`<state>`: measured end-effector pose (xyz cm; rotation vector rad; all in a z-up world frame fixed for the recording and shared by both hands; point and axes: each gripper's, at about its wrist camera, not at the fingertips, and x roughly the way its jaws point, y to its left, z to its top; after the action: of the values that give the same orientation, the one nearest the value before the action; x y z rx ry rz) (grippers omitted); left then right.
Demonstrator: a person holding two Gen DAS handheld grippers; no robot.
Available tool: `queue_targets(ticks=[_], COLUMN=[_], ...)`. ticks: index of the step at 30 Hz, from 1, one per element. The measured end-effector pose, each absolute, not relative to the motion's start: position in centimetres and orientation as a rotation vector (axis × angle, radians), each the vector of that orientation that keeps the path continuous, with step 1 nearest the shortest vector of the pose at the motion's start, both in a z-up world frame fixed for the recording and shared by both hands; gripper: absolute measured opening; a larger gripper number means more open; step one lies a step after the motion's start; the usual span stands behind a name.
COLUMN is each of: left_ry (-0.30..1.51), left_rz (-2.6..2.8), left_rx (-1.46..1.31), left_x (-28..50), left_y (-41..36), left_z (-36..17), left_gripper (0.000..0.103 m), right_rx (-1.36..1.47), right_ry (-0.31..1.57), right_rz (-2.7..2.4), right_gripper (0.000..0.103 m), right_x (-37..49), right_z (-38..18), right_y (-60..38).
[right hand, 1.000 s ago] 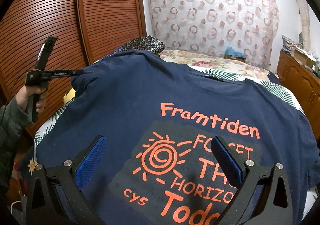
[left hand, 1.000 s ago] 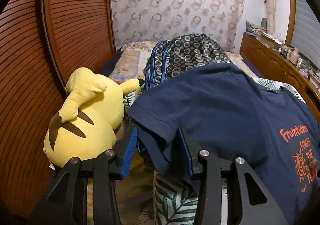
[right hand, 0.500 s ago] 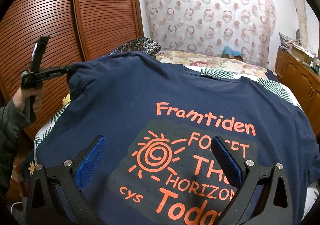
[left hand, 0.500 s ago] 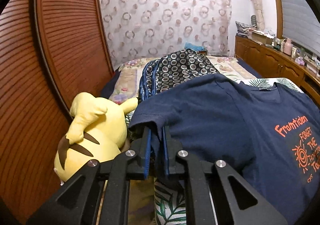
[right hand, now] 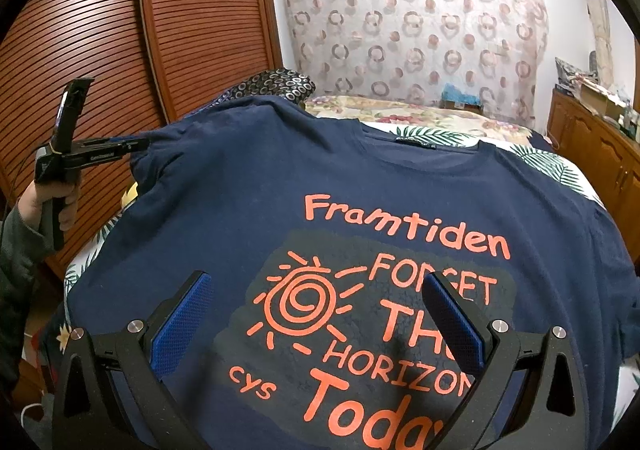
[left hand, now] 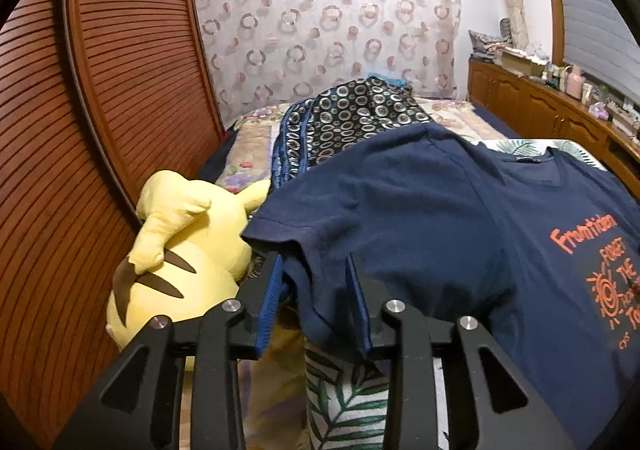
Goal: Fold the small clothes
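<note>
A navy T-shirt (left hand: 440,218) (right hand: 280,170) with orange print lies spread front-up on the bed. Its left sleeve (left hand: 296,234) hangs over the bed's edge between the jaws of my left gripper (left hand: 313,262) (right hand: 136,142). Those jaws are opening, and the blue pads (left hand: 270,290) stand apart from the cloth, so the sleeve drapes loosely between them. My right gripper (right hand: 316,282) hovers wide open just above the printed chest, with nothing gripped. A person's hand (right hand: 44,202) holds the left gripper's handle.
A yellow plush toy (left hand: 180,250) sits left of the sleeve against slatted wooden wardrobe doors (left hand: 120,90). A dark ring-patterned cloth pile (left hand: 352,118) lies behind the shirt. The leaf-print sheet (left hand: 348,402) shows below. Wooden cabinets (left hand: 540,118) line the right wall.
The left jaws pinched shut on the sleeve half a second ago and have now parted again, with the sleeve still between them. The right gripper has stayed put.
</note>
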<state>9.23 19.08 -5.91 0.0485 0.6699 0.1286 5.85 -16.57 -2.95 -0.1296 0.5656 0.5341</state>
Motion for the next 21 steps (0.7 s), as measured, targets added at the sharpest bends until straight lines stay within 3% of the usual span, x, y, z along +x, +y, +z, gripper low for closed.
queue_targets(ticks=[5, 7, 16, 21], left_ry=[0.639, 0.635, 0.67, 0.662], left_rz=[0.123, 0.118, 0.138, 0.137], left_rx=[0.043, 0.043, 0.103, 0.075], left_x=[9.1, 9.3, 10.2, 9.9], left_y=[19.0, 18.9, 18.2, 18.5], left_z=[-5.7, -5.5, -5.4, -5.1], left_gripper=[0.033, 0.02, 0.004, 0.003], right_rx=[-0.129, -0.129, -0.122, -0.12], right_ry=[0.564, 0.564, 0.569, 0.571], right_rz=[0.535, 0.536, 0.54, 0.541], right_gripper=[0.103, 0.103, 0.103, 0.103], right_x=[6.2, 6.2, 6.4, 6.2], right_z=[-2.8, -2.8, -3.0, -3.1], right_y=[-16.7, -16.7, -17.0, -17.0])
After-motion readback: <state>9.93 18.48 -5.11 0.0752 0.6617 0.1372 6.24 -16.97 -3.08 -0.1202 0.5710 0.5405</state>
